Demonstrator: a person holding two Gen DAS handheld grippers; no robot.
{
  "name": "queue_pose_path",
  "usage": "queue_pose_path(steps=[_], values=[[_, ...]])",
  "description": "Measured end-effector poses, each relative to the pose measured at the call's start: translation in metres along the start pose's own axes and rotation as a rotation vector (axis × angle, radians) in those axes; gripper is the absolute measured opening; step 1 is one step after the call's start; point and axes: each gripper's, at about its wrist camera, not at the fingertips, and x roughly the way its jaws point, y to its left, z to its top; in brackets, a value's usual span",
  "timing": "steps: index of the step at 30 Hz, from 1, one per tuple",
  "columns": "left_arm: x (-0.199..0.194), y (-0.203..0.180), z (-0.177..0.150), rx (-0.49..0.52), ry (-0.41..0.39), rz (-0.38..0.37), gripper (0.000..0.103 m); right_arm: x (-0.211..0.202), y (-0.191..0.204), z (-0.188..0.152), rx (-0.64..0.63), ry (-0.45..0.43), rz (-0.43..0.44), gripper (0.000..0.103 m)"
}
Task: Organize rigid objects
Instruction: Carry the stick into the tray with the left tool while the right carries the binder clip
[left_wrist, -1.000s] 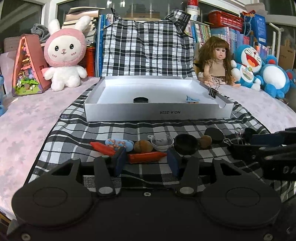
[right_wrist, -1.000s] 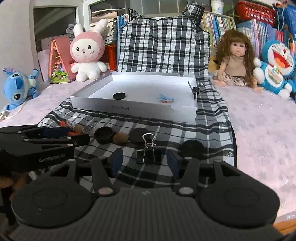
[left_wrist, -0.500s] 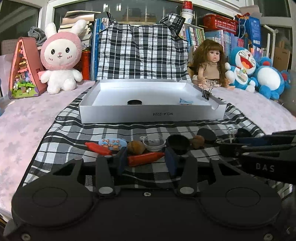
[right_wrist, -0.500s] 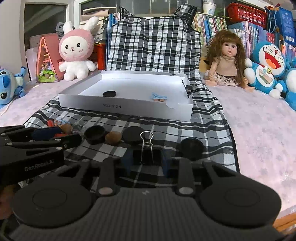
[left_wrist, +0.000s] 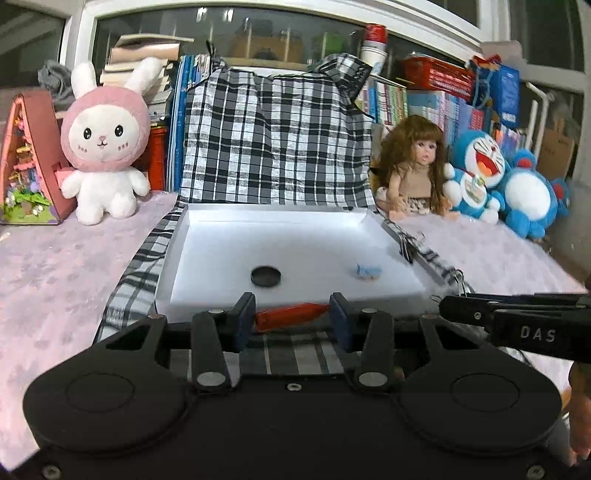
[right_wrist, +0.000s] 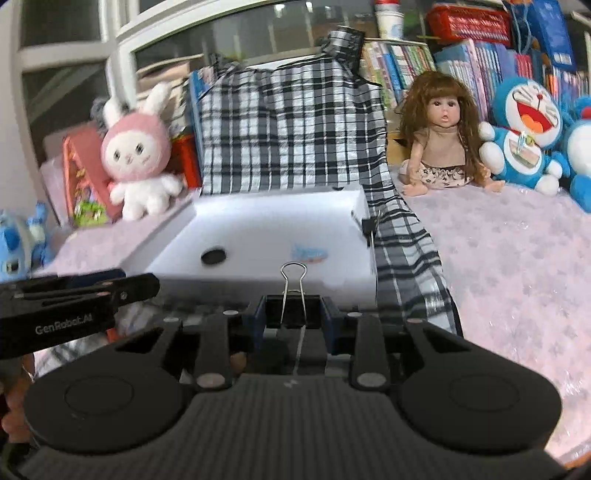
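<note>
Red piece: a long red tapered thing (left_wrist: 291, 316) lies crosswise between the blue pads of the left tongs (left_wrist: 292, 320), pinched at both ends, held just before the near wall of the white tray (left_wrist: 207, 310).
Binder clip: a black clip (right_wrist: 292, 311) with its wire loop standing up is pinched between the pads of the right tongs (right_wrist: 293, 321), in front of the tray's near edge.
Tray contents: a black round disc (left_wrist: 265, 276) left of middle and a small blue clip (left_wrist: 367, 271) to its right, well apart.
Tray rim: another black clip (right_wrist: 368, 225) sits on the right wall.
Underlay: black-and-white checked cloth (left_wrist: 136, 254) under the tray, over a pink counter (left_wrist: 59, 266).
Background: pink-hooded rabbit plush (left_wrist: 105, 142), long-haired doll (left_wrist: 415, 166), blue cat plush (left_wrist: 476, 173), books behind.
</note>
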Motion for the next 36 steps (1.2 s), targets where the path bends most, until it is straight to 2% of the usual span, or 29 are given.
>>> queue_pose_path(steps=[5, 9, 13, 17, 24, 30, 36], values=[[0.024, 0.016, 0.031, 0.015, 0.001, 0.036, 0.042, 0.025, -0.01, 0.03, 0.081, 0.049, 0.013, 0.037], [0.054, 0.029, 0.048, 0.002, 0.061, 0.031, 0.042, 0.05, -0.016, 0.046, 0.169, 0.115, 0.067, 0.037], [0.082, 0.042, 0.054, -0.004, 0.101, 0.076, 0.042, 0.078, -0.009, 0.053, 0.236, 0.169, 0.103, 0.037], [0.103, 0.054, 0.055, -0.011, 0.138, 0.089, 0.042, 0.103, 0.004, 0.058, 0.227, 0.2, 0.083, 0.037], [0.128, 0.07, 0.052, -0.067, 0.219, 0.054, 0.042, 0.133, 0.011, 0.063, 0.226, 0.252, 0.047, 0.037], [0.141, 0.074, 0.052, -0.101, 0.26, 0.011, 0.042, 0.142, 0.014, 0.061, 0.205, 0.251, -0.002, 0.037], [0.146, 0.072, 0.053, -0.094, 0.27, 0.007, 0.042, 0.145, 0.017, 0.058, 0.195, 0.233, -0.024, 0.038]])
